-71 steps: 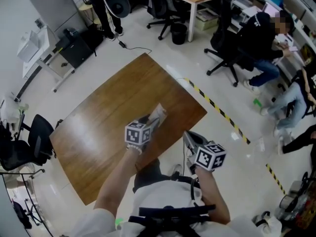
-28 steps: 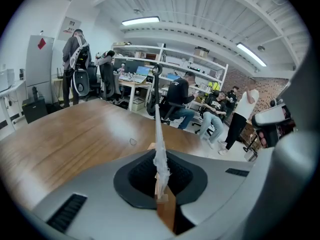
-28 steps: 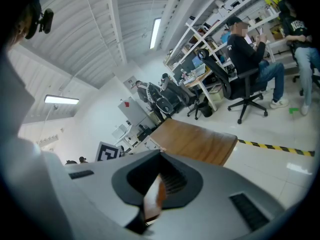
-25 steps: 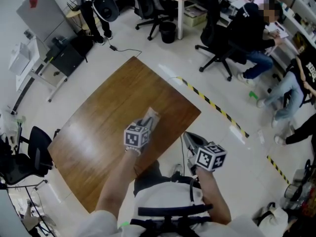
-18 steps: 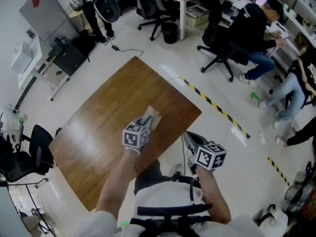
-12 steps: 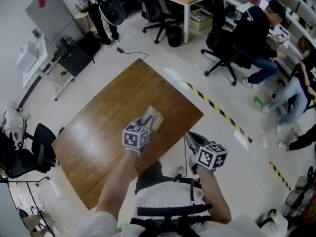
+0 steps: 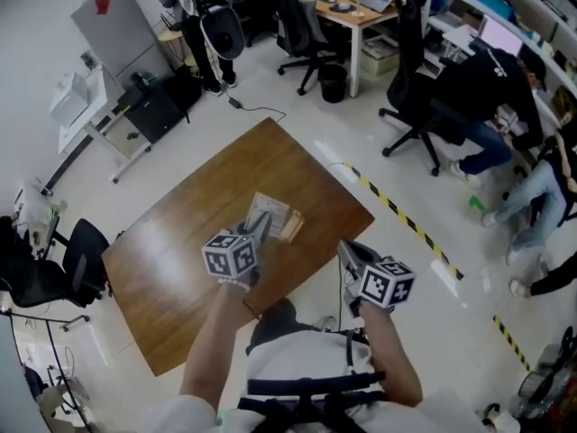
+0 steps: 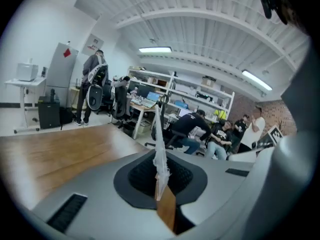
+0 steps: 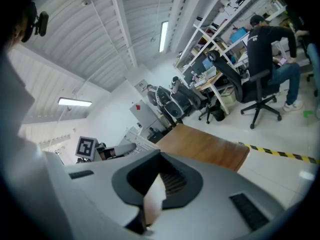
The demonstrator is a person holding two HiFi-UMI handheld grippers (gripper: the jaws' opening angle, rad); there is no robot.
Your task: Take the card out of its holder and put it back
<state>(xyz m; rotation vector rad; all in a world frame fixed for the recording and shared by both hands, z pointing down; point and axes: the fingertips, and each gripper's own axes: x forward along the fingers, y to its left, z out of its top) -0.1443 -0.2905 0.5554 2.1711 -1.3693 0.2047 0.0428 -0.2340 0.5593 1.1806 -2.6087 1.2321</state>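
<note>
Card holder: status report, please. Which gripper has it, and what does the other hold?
Left gripper shut on clear plastic card holder, above brown wooden table. Right gripper shut on pale thin sheet, likely the card. No obstruction seen between them.

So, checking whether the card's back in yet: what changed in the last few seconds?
The left gripper shifted a little to its left over the table, turning the clear holder it grips more face-up. Nothing was taken or let go. The right gripper stays by the body, shut on a pale card, apart from the holder.
</note>
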